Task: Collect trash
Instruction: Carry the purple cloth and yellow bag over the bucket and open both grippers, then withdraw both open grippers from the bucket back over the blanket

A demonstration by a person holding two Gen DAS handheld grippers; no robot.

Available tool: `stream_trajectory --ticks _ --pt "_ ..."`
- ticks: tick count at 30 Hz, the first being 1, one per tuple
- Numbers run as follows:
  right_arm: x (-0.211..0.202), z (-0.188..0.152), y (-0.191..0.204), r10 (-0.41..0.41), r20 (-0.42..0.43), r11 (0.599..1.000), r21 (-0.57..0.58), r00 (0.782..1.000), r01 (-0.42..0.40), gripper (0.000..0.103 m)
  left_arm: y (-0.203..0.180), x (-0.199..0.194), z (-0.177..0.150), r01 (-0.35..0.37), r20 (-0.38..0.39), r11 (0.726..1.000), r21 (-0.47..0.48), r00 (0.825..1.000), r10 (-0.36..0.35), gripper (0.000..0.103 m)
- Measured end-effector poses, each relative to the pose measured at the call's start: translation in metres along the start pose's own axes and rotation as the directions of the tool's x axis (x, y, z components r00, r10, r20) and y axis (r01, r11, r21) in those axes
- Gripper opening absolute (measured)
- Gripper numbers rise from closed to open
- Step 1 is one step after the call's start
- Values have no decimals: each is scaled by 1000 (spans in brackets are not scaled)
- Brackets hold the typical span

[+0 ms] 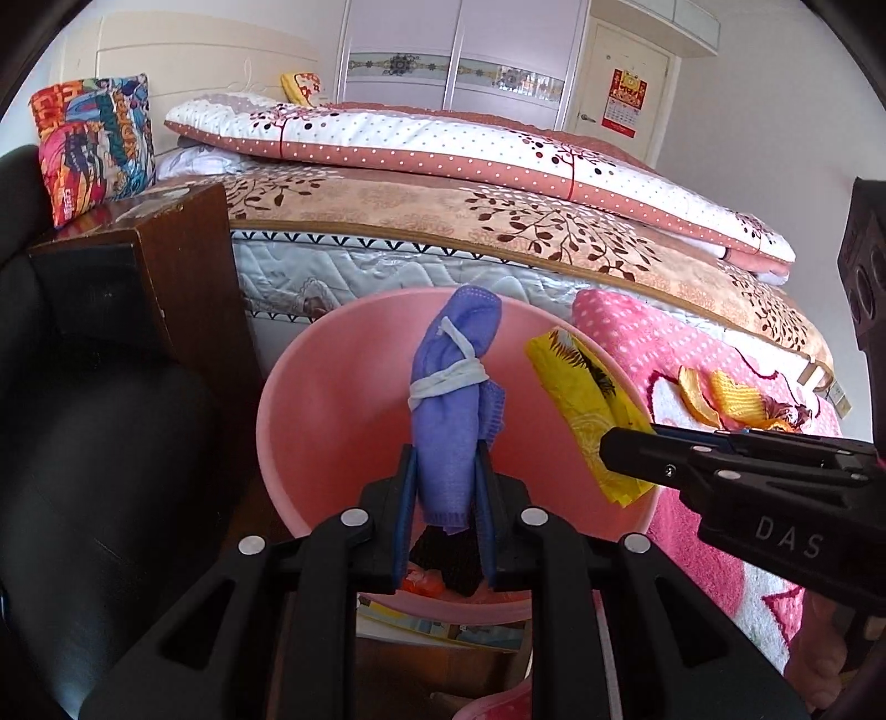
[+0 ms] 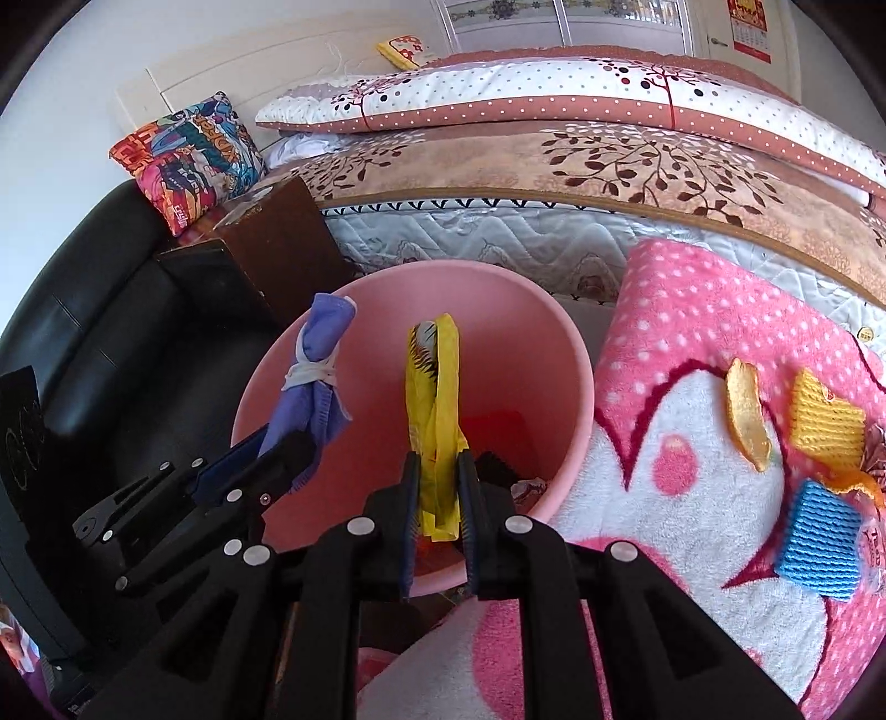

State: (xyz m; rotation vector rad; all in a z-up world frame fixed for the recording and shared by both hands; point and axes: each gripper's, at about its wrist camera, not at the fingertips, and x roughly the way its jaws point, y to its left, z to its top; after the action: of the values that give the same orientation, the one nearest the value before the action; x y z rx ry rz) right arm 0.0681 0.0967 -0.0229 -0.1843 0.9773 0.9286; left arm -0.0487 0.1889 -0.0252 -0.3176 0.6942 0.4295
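Left tool [image 1: 446, 471] is clamping the rolled purple mask [image 1: 451, 399], right tool [image 2: 437, 487] is clamping the yellow wrapper [image 2: 434, 410]. Both are hanging over the pink bin [image 2: 576, 387], seemingly positioned for dropping in.

Both of my views sit on the hand-held grippers and look forward and downward along their fingers. My left wrist camera hangs close above the pink bin [image 1: 332, 387], facing the side of the bed [image 1: 421, 266], with the wardrobe [image 1: 459, 50] and the door [image 1: 626, 72] beyond. My right wrist camera looks from just to the right of that, tilted more steeply, again close over the pink bin [image 2: 554, 354] with the bed [image 2: 498, 232] behind. Each view catches the other gripper at its edge: the right gripper [image 1: 614, 451] enters the left view from the right, and the left gripper [image 2: 271, 448] enters the right view from the left. Both share the bin, bed, comic-print cushion [image 1: 94, 144] and pink blanket [image 1: 692, 354].
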Motion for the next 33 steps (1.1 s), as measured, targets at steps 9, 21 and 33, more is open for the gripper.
stream_trajectory --ticks 9,21,33 --pt "-2 -3 -3 -13 31 1000 0 999 13 32 6 1 2 0 -6 1000 -8 1000 0 34" --pt "-34 -22 -11 -57 110 998 -8 992 58 34 1 -8 3 -5 5 999 -32 1000 5 34" --pt "-88 -72 -42 -149 196 988 54 969 141 35 -59 -32 -17 66 -9 994 84 998 -66 34"
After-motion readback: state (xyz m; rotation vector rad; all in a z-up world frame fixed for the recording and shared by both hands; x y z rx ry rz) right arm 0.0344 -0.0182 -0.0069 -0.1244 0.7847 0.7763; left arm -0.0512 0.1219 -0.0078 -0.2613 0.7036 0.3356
